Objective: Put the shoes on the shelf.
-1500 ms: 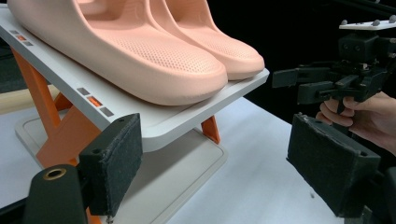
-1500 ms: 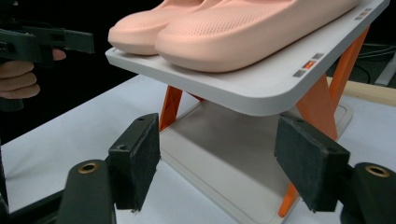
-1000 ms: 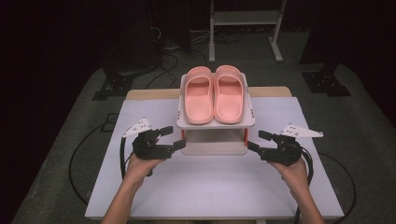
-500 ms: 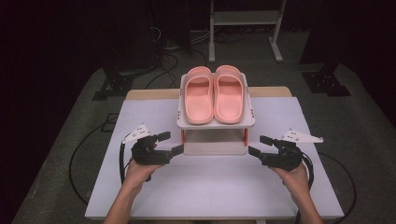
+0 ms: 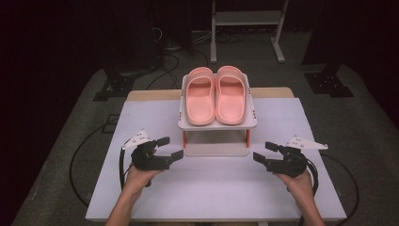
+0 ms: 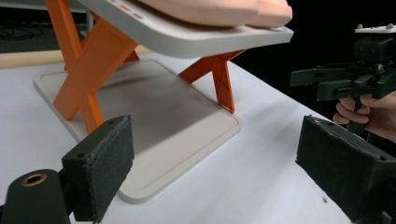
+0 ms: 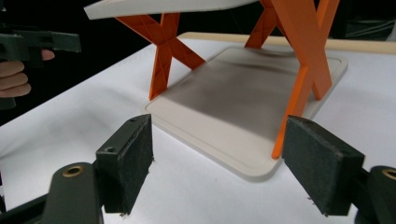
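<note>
pink slippers point(image 5: 217, 95) side by side atop the two-tier rack point(image 5: 216, 124)

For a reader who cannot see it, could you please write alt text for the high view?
A pair of pink slippers sits side by side on the top shelf of a small white rack with orange legs, on a white table. A person's hands hold an open left gripper and an open right gripper at either side of the rack, touching nothing.
</note>
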A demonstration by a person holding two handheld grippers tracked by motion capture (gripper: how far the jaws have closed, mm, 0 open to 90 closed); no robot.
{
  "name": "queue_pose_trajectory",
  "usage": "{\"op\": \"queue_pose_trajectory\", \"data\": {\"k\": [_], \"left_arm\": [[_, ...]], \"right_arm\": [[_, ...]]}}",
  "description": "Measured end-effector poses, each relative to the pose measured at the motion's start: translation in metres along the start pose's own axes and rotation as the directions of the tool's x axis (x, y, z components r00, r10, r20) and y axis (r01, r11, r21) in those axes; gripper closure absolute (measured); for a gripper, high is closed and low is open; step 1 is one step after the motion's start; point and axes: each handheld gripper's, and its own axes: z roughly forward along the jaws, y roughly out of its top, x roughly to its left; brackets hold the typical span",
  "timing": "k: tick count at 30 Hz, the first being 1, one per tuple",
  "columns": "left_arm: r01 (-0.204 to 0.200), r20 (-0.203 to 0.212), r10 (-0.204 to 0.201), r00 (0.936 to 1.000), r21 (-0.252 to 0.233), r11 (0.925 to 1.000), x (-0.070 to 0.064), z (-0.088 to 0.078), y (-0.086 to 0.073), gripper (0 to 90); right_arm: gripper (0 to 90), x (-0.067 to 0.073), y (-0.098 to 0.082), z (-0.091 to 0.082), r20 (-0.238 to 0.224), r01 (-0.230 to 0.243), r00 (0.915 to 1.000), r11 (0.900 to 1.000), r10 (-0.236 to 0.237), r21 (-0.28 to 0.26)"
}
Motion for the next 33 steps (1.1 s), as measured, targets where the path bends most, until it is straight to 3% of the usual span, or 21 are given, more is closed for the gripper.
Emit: {"op": "queue_pose_trajectory", "data": {"k": [33], "left_arm": [[0.048, -0.008, -0.048, 0.9988, 0.011, 0.9988, 0.001, -0.007, -0.039, 9.6]], "right_arm": [[21.1, -0.01, -0.041, -0.02, 0.027, -0.041, 0.9988, 0.999, 0.041, -0.003]]}}
